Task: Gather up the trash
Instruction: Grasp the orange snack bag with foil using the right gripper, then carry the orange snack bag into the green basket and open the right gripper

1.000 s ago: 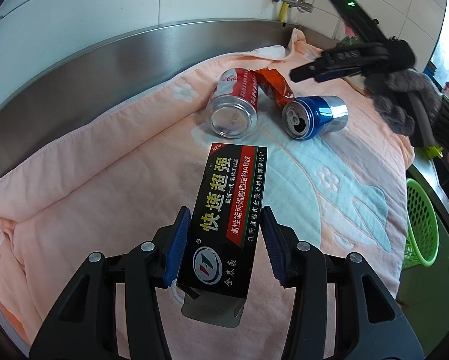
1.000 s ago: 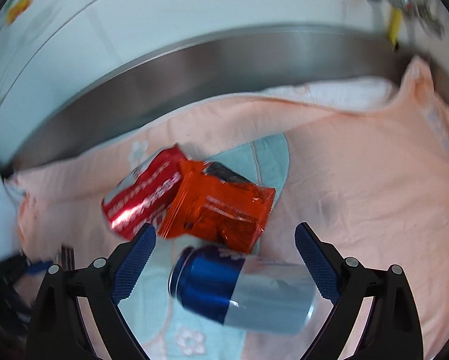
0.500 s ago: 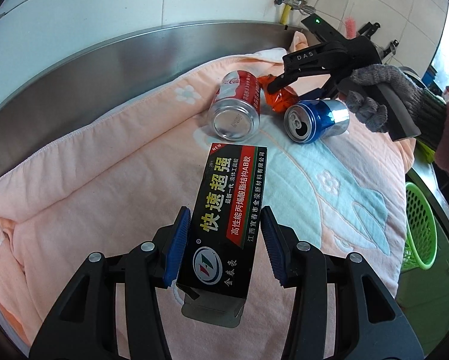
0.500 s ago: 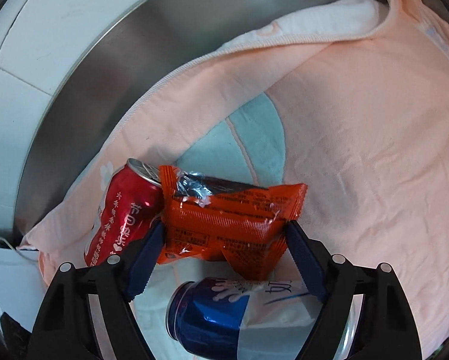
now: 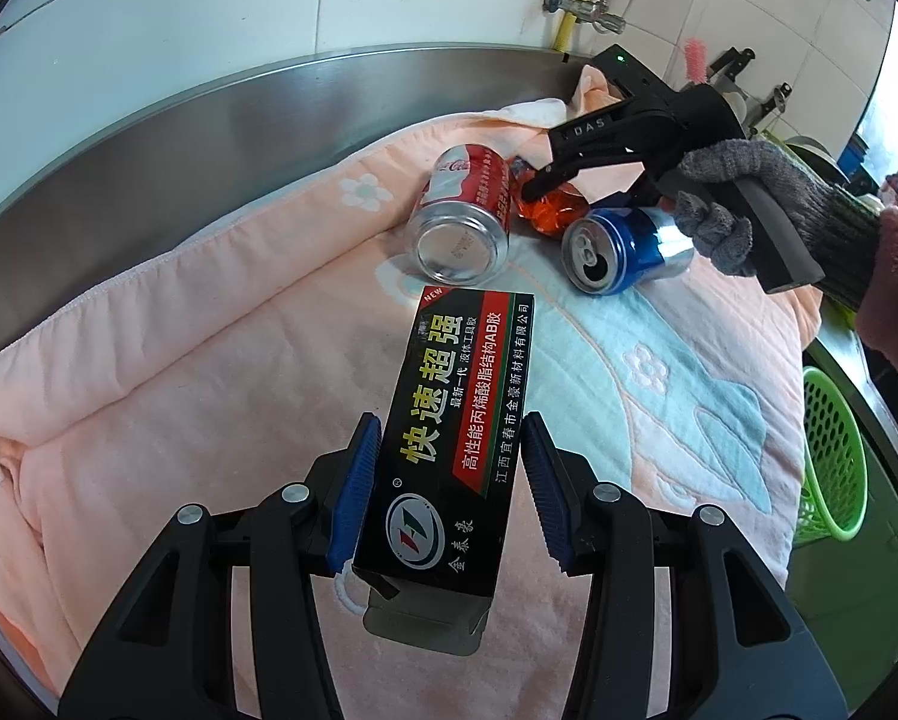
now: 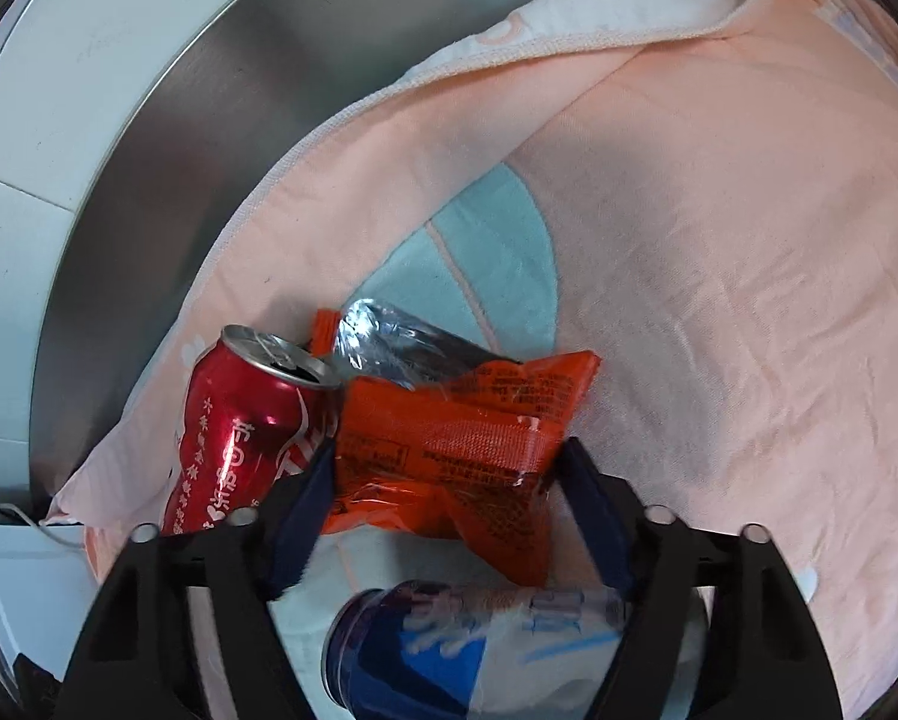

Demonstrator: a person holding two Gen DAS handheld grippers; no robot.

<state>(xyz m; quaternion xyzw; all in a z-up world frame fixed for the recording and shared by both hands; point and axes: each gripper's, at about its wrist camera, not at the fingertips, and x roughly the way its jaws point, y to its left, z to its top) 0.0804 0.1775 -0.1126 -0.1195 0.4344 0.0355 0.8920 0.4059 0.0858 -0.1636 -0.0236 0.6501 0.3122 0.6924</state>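
The right gripper (image 6: 446,504), having descended, is closing its jaws around the orange wrapper (image 6: 449,450) near the towel's (image 6: 718,300) far edge; the left gripper (image 5: 449,480) is holding the black box (image 5: 454,438) clamped.

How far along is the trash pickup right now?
Nothing looks binned yet. In hand: the left tongs grip the black glue box; the right tongs are closing around the orange wrapper. Left: the red can and blue can on the towel.
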